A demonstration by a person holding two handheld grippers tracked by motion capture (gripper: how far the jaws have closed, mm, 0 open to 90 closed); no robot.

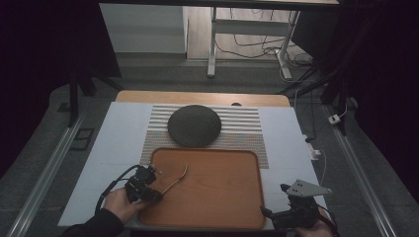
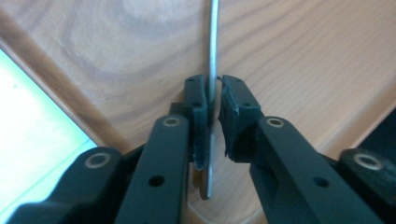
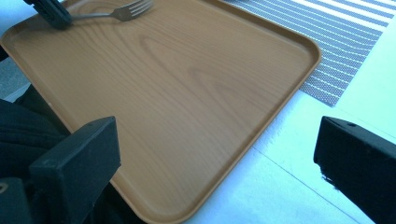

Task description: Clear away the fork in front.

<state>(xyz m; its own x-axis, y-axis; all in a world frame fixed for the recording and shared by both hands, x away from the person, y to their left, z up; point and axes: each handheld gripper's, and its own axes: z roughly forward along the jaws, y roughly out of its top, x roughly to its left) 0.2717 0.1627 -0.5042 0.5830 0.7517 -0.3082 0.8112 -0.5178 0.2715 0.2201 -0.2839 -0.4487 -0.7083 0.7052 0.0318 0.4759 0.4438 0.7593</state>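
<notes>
The fork [image 1: 176, 181] is pinched at its handle by the left gripper [image 1: 157, 193] over the tray [image 1: 217, 207], apparently not yet released; the right gripper [image 1: 271, 213] is held wide open, empty.

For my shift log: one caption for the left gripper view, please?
Left gripper shut on a fork handle, held just above the wooden tray.

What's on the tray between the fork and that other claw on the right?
Nothing: in the high view only bare wood of the tray lies between the fork and the right gripper.
</notes>
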